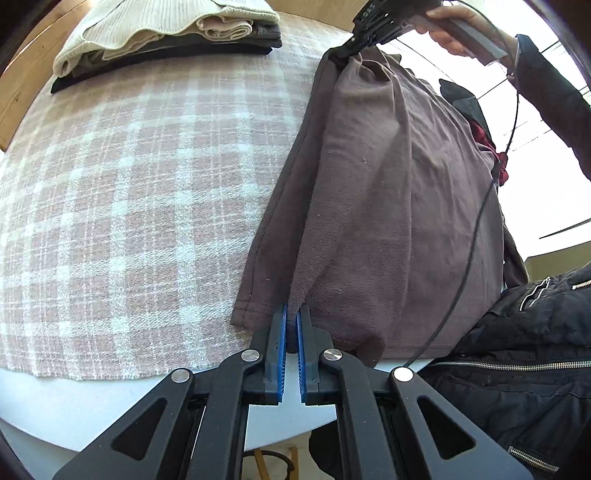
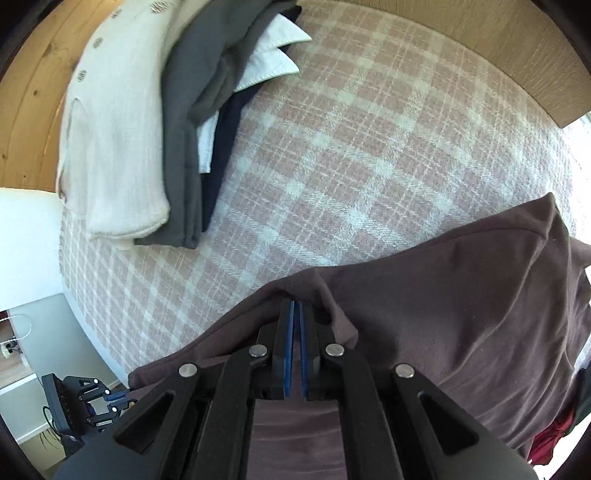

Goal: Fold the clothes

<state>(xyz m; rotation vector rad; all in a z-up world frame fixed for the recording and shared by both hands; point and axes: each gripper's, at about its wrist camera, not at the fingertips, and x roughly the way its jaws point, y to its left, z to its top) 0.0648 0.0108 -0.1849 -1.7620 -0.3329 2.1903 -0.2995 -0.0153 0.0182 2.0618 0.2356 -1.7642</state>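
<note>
A brown-mauve garment (image 1: 388, 184) lies partly lifted over the right side of the plaid cloth. In the left wrist view my left gripper (image 1: 293, 309) is shut on a fold at its near hem. At the top of that view a hand (image 1: 450, 33) holds my right gripper (image 1: 341, 55), shut on the garment's far corner. The right wrist view shows my right gripper (image 2: 296, 303) with its blue pads together on the edge of the garment (image 2: 461, 295). My left gripper (image 2: 110, 397) is small at the lower left there, beside the garment's other end.
A stack of folded clothes (image 1: 166, 33) with a cream knit on top sits at the cloth's far corner (image 2: 147, 129). The plaid cloth (image 1: 129, 184) covers the table; wood (image 2: 517, 55) shows beyond. A black jacket (image 1: 517, 350) and a red item (image 1: 498, 162) are at the right.
</note>
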